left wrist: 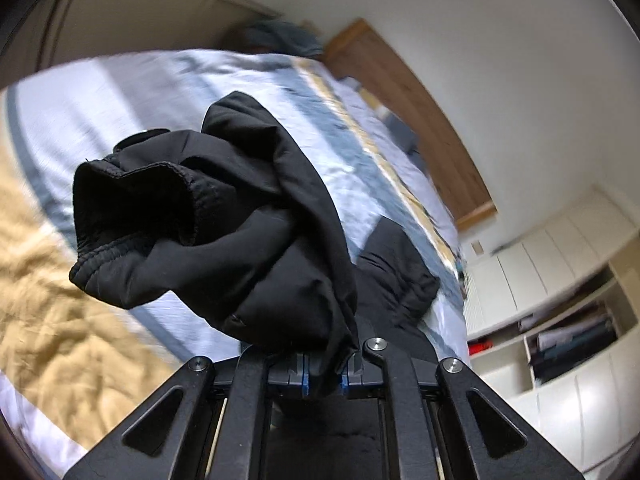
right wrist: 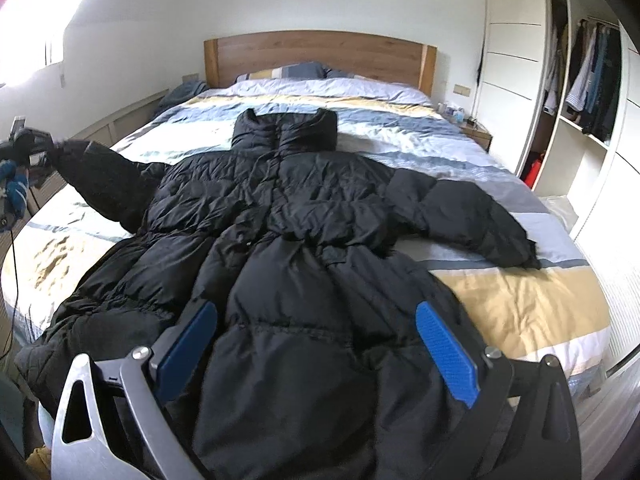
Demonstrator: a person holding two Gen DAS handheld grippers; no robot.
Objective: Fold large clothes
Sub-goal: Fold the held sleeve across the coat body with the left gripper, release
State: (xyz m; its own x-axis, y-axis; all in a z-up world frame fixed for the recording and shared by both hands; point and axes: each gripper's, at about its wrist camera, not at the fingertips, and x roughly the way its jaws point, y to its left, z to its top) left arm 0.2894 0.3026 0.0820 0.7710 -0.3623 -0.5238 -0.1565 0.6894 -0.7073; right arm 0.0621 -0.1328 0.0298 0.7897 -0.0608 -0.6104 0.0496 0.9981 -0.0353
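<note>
**Lifting the left sleeve to start the fold**

While lying spread face-up along the striped bed (right wrist: 520, 308), collar toward the wooden headboard (right wrist: 320, 54) and hem hanging off the foot end, being readied for a first fold: the black puffer coat (right wrist: 304, 240). Pinching the cuff end of the coat's left sleeve (left wrist: 224, 216) between pressed-together pads, the left tongs (left wrist: 324, 376); holding that sleeve up and clear of the bedding, probably so as to carry it across the chest without dragging the quilting. Showing in the right wrist view too, far out at the left edge, the raised sleeve running up to the left tongs (right wrist: 38, 150).

Hovering spread wide over the lower skirt of the coat, gripping nothing, the right tongs (right wrist: 316, 348); blue pads (right wrist: 446, 354) standing well apart on either side of the centre seam. Likely waiting there either to pin the body down during the sleeve swing or to take the hem afterwards.

Resting flat and angled outward on the bedding, untouched, the right sleeve (right wrist: 472, 220). Judging the task as barely begun: body not yet folded, both sleeves not yet tucked.

Risking a slip: slick, puffy fabric springing back once released, so needing a flat lay and a press before letting go.
</note>
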